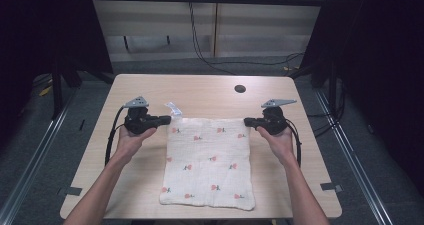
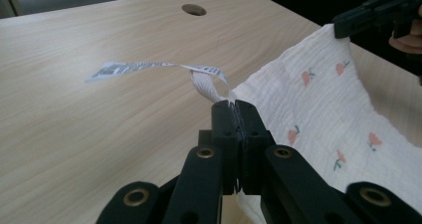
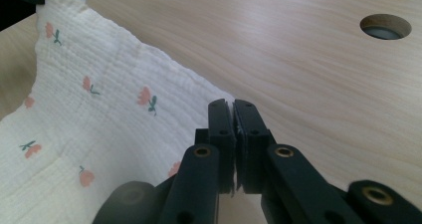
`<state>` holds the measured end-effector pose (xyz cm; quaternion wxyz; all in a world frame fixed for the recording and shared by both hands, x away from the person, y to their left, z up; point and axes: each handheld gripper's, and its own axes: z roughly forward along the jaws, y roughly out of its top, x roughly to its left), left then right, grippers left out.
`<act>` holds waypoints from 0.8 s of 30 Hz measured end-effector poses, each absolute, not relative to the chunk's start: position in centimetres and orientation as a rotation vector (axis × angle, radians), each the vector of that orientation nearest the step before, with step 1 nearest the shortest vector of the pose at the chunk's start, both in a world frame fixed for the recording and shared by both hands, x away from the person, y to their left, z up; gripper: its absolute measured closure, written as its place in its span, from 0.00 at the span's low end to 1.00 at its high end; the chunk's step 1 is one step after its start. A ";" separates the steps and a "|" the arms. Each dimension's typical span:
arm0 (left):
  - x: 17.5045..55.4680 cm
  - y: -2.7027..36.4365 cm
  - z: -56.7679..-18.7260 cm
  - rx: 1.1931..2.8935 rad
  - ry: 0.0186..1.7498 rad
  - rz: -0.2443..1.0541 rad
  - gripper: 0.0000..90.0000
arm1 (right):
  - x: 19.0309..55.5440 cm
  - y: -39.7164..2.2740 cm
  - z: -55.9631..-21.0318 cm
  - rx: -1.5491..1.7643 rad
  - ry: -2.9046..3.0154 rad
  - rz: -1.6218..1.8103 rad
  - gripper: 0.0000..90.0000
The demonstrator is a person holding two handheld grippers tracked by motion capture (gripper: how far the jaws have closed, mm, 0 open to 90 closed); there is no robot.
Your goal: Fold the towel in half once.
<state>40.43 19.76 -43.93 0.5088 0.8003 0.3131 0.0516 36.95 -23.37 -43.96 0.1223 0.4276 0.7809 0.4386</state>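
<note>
A white cloth (image 1: 207,160) printed with small red flowers lies on the wooden table (image 1: 200,92), its far edge lifted. My left gripper (image 1: 167,119) is shut on the cloth's far left corner (image 2: 239,92), where a loop and a paper care label (image 2: 134,68) stick out. My right gripper (image 1: 247,121) is shut on the far right corner (image 3: 219,97). In the left gripper view the cloth (image 2: 318,104) stretches away to the other gripper (image 2: 378,12). In the right gripper view the cloth (image 3: 89,109) sags to the left of the closed jaws.
A round cable hole (image 1: 240,89) sits in the table behind the right hand. Dark frame posts stand at both sides, and cables run over the floor beyond the far edge. Bare tabletop lies left, right and behind the cloth.
</note>
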 end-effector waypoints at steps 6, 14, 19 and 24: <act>39.1 20.0 -44.8 1.911 0.739 0.090 0.99 | 36.0 -23.1 -44.3 1.229 2.324 1.241 0.97; 37.5 20.8 -44.8 1.946 0.722 0.133 0.99 | 33.8 -23.8 -43.6 1.186 2.324 1.305 0.97; 36.3 20.7 -44.4 1.969 0.684 0.128 0.99 | 32.6 -23.6 -43.0 1.153 2.327 1.334 0.97; 35.7 21.2 -43.8 1.931 0.680 0.126 0.99 | 30.9 -23.5 -42.5 1.126 2.322 1.357 0.97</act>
